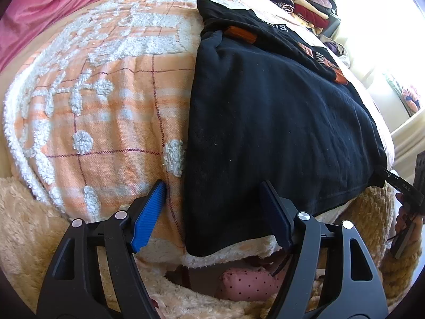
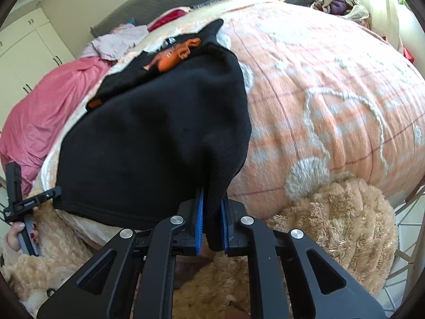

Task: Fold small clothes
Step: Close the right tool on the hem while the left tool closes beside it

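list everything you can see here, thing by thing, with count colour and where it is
black shirt: one, black with orange print, on the bedspread, hem at the near bed edge
bedspread: one, orange check with white tufts, covering the bed
fluffy blanket: one, tan, hanging over the near bed edge
pink sheet: one, pink, bunched at the far side of the bed
folded clothes pile: one stack, mixed colours, far end of the bed
wardrobe: one, white, against the wall
left claw: one, black with blue pads, open astride the shirt's near corner
right claw: one, black with blue pads, shut on the shirt's other near corner
hand: one, holding the left claw's handle
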Motion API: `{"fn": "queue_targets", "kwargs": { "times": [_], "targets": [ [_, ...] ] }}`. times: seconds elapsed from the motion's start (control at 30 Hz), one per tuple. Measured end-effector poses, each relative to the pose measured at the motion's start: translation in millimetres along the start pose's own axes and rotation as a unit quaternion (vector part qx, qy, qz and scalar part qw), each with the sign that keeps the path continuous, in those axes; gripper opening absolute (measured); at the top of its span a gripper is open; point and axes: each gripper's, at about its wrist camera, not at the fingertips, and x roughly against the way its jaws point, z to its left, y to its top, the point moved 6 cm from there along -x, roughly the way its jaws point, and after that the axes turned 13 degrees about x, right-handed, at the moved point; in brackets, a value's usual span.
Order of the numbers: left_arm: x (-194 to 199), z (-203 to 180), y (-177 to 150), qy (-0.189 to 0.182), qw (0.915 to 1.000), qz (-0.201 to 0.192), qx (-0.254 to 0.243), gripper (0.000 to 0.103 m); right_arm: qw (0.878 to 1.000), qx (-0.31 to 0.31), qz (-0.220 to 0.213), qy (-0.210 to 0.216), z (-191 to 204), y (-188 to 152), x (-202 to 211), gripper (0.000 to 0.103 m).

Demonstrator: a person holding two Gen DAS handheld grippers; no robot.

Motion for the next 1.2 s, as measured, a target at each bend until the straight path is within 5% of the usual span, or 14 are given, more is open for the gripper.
{"fn": "queue_targets", "kwargs": {
  "times": [0.2, 0.6, 0.73, 0.97, 1.1, 1.2],
  "targets": [
    [6.8, 3.8, 4.1, 0.004, 0.9998, -0.011, 0.017, 0.039, 0.999, 0.004, -0.047, 0.016, 7.7, 20.0, 19.9, 0.009],
    [14.8, 1.4, -14.5, 0.002, 0.9999, -0.003, 0.016, 0.037, 0.999, -0.006, -0.031, 0.012, 1.4, 12.7, 7.3, 0.009],
    [15.1, 3.6, -13.5, 0.035, 0.9992, -0.016, 0.004, 0.011, 0.999, -0.009, -0.041, 0.018, 0.1, 12.7, 14.6, 0.009],
    [24.5, 7.3, -15.1, 0.013, 0.9997, -0.012, 0.018, 0.009, 0.998, -0.02, -0.053, 0.03, -4.8, 13.4, 23.0, 0.009],
    [25.2, 6.3, -21.0, -0.019, 0.9991, 0.005, 0.036, 0.026, 0.998, -0.018, -0.051, 0.026, -3.0, 13.2, 20.8, 0.009],
    [18.7, 2.5, -21.1, -0.015, 0.9994, 0.01, 0.031, 0.028, 0.998, -0.022, -0.05, 0.027, -2.9, 13.1, 19.0, 0.009]
  ]
}}
